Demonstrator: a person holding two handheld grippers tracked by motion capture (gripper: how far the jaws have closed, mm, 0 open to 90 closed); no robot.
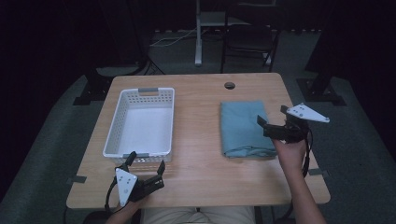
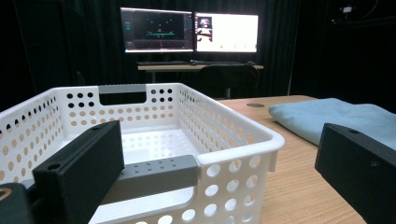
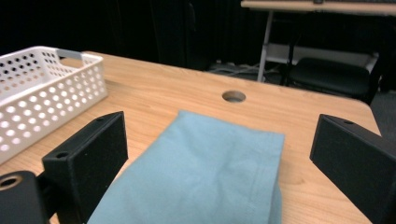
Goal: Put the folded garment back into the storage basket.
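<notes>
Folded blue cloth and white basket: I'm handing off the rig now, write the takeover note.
Left tongs: open, holding nothing, at the near end of the white basket.
Right tongs: open, at the right edge of the folded blue cloth, jaws not closed on it.
Cloth lies folded on the table, right of the basket and apart from it.
Done: nothing moved into the basket.
Left: likely grip the cloth and place it in the basket.

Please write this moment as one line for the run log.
left gripper: open, near basket | right gripper: open, at folded cloth | basket: empty
</notes>
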